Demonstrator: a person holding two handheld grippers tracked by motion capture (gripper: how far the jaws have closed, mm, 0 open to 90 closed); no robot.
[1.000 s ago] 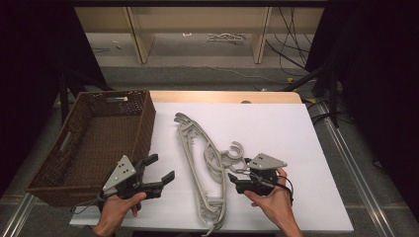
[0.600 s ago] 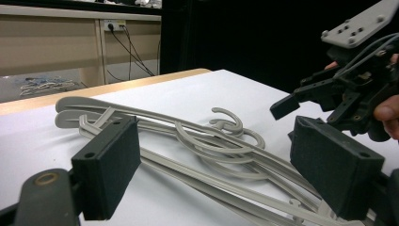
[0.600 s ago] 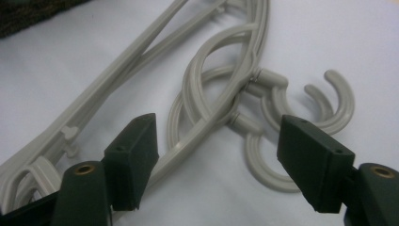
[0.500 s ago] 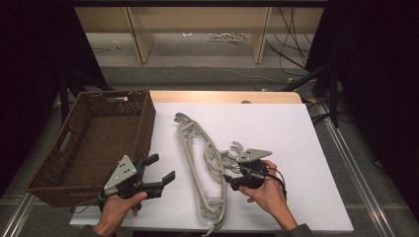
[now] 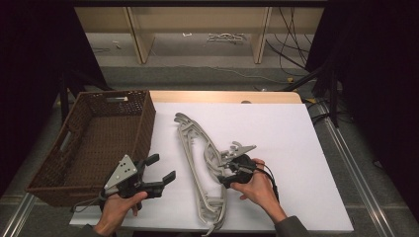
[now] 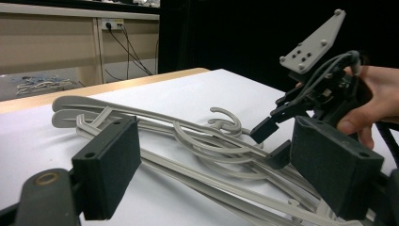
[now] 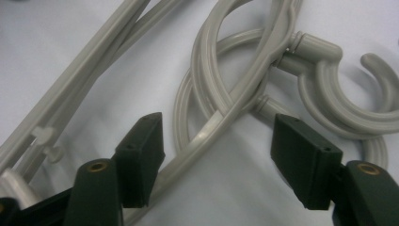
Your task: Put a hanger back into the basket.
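- You're closing your right tool (image 5: pixel 228 167), jaws half-wide and gripping nothing yet, around the tangled grey plastic hangers (image 7: pixel 235 103).
- Next: pinch the neck, lift toward the brown wicker basket (image 5: pixel 89 148).
- Left tool (image 5: pixel 160 170) is hovering wide open.

One overhead camera, two riding low on the grippers.

The high view looks forward and down over the whole white tabletop (image 5: pixel 296 148) from its near edge. The left gripper view skims low across it, toward the right side. The right gripper view looks down, very close. All three share the grey hangers (image 5: pixel 197 148) (image 6: pixel 188 136) (image 7: pixel 235 94).
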